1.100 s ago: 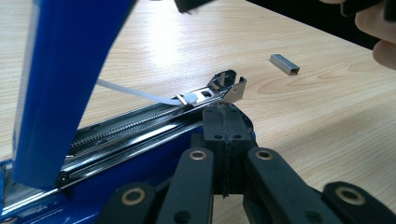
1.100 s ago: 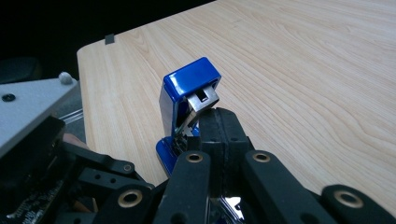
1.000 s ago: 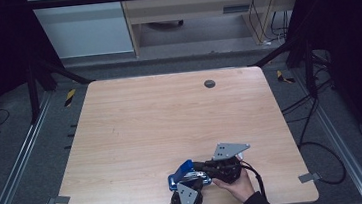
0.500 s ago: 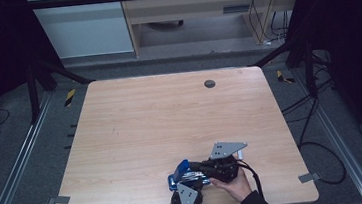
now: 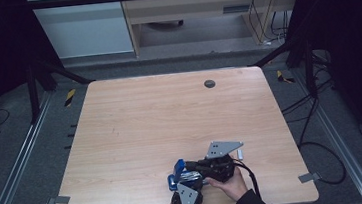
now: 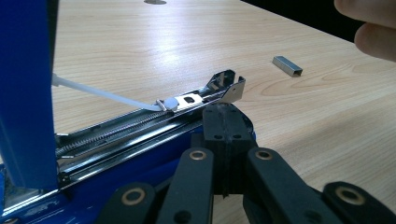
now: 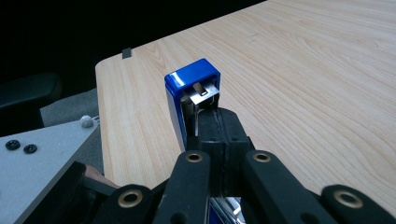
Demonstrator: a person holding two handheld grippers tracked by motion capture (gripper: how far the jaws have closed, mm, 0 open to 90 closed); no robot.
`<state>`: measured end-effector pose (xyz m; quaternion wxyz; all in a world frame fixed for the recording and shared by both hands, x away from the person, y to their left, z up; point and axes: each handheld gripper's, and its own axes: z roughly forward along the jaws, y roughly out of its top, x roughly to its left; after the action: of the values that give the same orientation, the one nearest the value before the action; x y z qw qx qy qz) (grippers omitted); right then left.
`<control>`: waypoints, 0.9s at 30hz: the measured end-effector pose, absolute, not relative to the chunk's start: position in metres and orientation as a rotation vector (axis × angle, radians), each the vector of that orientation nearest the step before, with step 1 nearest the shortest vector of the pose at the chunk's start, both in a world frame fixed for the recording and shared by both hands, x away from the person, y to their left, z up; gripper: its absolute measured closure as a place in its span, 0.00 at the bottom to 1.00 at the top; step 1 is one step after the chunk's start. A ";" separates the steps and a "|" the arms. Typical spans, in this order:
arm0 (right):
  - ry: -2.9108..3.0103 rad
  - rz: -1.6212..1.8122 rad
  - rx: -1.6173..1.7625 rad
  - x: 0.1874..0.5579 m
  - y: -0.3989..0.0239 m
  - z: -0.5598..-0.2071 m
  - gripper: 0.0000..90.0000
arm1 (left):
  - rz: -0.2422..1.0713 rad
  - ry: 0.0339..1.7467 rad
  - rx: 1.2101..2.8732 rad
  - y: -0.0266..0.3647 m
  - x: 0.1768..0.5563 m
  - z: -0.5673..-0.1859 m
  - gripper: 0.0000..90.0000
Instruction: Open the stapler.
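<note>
Blue plastic and steel, the opened stapler (image 5: pixel 178 175) sits low centre in the high view between both grippers, the left gripper (image 6: pixel 224 123) pinched together against its rigid staple channel, the right gripper (image 7: pixel 219 126) closed beside its raised lid, stiff, slick, best held by the base.

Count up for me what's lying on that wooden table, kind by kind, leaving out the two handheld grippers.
Blue stapler, swung open: 1
Loose strip of staples: 1
Total: 2
</note>
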<state>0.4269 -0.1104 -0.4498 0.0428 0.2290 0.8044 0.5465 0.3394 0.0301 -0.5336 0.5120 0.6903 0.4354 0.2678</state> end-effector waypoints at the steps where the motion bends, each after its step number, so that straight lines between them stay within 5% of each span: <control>1: 2.461 1.673 0.699 0.427 -0.110 -0.450 1.00 | 0.645 1.048 1.661 0.030 0.339 -0.534 1.00; 27: 2.497 1.674 0.667 0.431 -0.099 -0.449 1.00 | 0.642 1.052 1.658 0.031 0.340 -0.533 1.00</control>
<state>0.4308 -0.0986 -0.4486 0.0313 0.2167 0.8105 0.5433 0.3399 0.0305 -0.5334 0.5124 0.6893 0.4373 0.2667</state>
